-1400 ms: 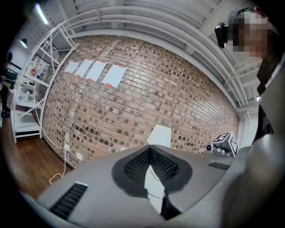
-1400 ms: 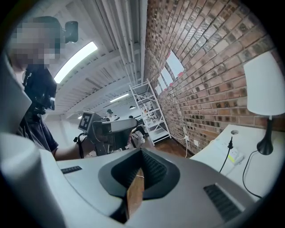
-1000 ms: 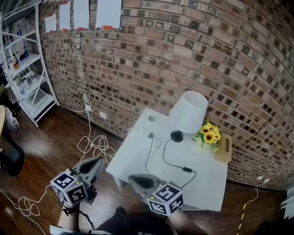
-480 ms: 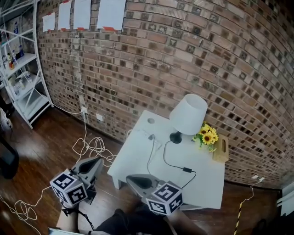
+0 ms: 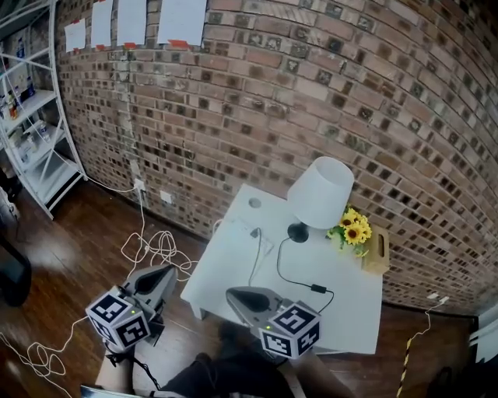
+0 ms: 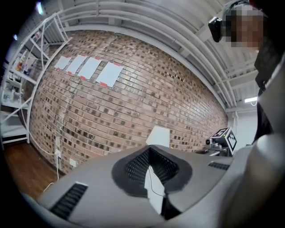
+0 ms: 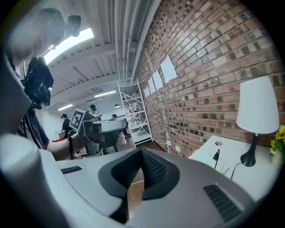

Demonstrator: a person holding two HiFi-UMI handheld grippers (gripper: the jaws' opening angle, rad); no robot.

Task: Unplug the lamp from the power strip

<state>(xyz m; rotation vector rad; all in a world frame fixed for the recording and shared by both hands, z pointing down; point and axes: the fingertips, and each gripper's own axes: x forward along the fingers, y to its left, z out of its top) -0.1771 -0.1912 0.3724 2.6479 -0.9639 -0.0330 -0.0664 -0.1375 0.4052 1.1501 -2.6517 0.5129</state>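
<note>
Your right tool (image 5: 233, 294) has slid a little forward and to the right, so that it now hangs over the near edge of the table (image 5: 222, 268). Your left tool (image 5: 169, 271) sits at much the same spot, off the table's left corner and above the wooden floor (image 5: 85, 249).

Seen in the right gripper view, the right tool (image 7: 135, 189) has its jaws only a narrow slit apart, with nothing between them but floor showing through. The left tool (image 6: 153, 185) is the same in its own view: a thin gap, empty, with the white table and a dark line of cord behind it. Neither tool touches anything.

Ahead of your right tool, the black cord (image 5: 278, 264) loops across the table, passing through a small inline switch (image 5: 317, 288). Its black plug (image 5: 255, 231) stands in the white power strip (image 5: 247, 229), which lies near the table's far left edge. The right gripper view shows that plug (image 7: 217, 156) upright in the strip.

Just to the right of the strip stands the lamp (image 5: 320, 190), with a white shade and a dark round base, close to the brick wall (image 5: 327, 93). Beside it are yellow sunflowers (image 5: 354, 228) and a small wooden box (image 5: 379, 250). A small round mark (image 5: 254, 202) shows on the table's far corner.

On the floor to the left, a white cable (image 5: 156, 247) lies in loose coils below a wall socket. Further left stands a white shelf rack (image 5: 39, 132), and sheets of paper (image 5: 180, 19) hang high on the wall.
</note>
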